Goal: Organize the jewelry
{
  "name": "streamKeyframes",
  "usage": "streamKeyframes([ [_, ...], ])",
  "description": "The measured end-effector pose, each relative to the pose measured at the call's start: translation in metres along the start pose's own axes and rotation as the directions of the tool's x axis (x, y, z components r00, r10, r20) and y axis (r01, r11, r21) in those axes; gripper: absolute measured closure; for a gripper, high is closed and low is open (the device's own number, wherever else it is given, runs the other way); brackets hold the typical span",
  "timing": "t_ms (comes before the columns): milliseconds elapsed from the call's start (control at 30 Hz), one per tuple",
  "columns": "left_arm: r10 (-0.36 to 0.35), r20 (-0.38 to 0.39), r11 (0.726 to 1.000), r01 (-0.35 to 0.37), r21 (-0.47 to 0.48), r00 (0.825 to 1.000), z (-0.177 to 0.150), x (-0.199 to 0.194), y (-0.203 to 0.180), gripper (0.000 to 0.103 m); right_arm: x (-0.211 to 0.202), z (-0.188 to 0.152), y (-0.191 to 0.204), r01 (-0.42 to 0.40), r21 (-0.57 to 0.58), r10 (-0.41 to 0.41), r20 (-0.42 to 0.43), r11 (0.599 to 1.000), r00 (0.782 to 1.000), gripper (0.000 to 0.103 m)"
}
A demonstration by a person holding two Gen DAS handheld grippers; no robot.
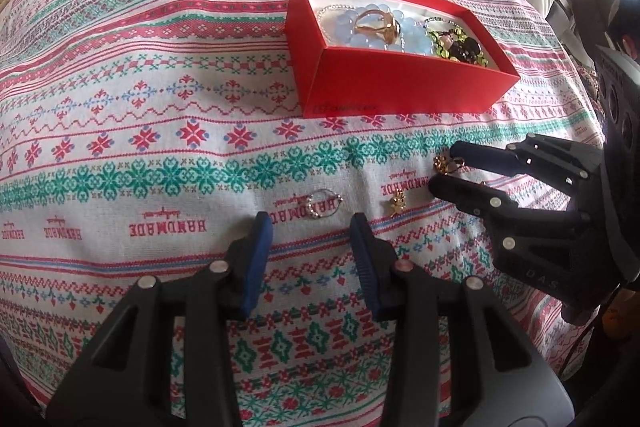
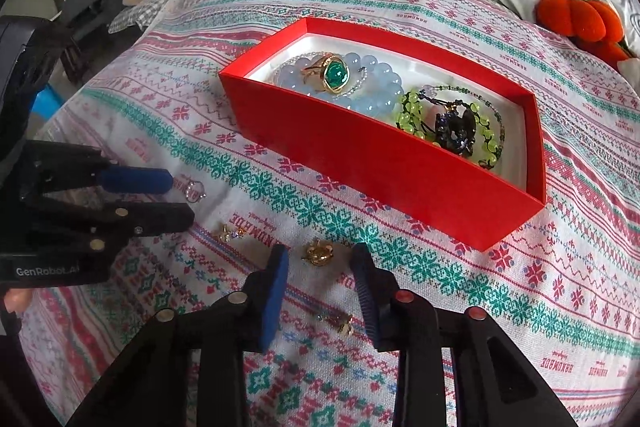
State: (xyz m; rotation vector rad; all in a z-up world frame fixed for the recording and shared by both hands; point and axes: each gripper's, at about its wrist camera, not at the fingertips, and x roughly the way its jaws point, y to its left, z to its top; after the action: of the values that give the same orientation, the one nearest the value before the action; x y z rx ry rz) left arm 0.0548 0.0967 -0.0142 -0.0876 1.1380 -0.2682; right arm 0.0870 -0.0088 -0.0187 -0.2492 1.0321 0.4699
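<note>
red box (image 2: 384, 163) on patterned cloth (image 1: 120, 131) holding beaded bracelets and a green-stone ring (image 2: 330, 73), left gripper (image 1: 310, 227) jaws apart over silver ring (image 1: 322, 207), right gripper (image 2: 320, 259) jaws apart flanking gold ornament (image 2: 318, 253), not pressing it

Left gripper (image 1: 311, 227) hangs part-open above a silver ring (image 1: 323, 207); red box (image 1: 396, 83) lies beyond on the patterned cloth (image 1: 140, 147).
</note>
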Motion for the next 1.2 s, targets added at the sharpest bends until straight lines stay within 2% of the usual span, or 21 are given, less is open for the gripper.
streamKeyframes([
  [100,-0.001,-0.003,1.0,0.001,-0.007,1.0,0.0,0.0,0.001,0.06,0.002,0.0,0.002,-0.006,-0.018,0.006,-0.001,1.0,1.0,0.079],
  [200,0.012,-0.001,1.0,-0.012,0.006,1.0,0.002,0.002,-0.002,0.06,0.003,0.0,0.006,-0.017,-0.032,0.017,0.003,0.999,1.0,0.088],
  [667,0.108,0.023,0.991,-0.11,0.074,0.994,0.017,0.019,-0.029,0.06,-0.01,0.0,-0.005,0.017,-0.014,-0.017,0.012,1.0,1.0,0.088],
  [1000,0.116,0.023,0.989,-0.118,0.092,0.993,0.018,0.024,-0.043,0.082,-0.019,-0.001,-0.011,0.036,0.019,-0.036,0.0,0.999,0.999,0.088],
  [1200,0.111,0.021,0.991,-0.112,0.076,0.994,0.018,0.021,-0.04,0.082,-0.026,-0.001,-0.019,0.038,0.051,-0.038,0.0,0.998,0.999,0.088],
])
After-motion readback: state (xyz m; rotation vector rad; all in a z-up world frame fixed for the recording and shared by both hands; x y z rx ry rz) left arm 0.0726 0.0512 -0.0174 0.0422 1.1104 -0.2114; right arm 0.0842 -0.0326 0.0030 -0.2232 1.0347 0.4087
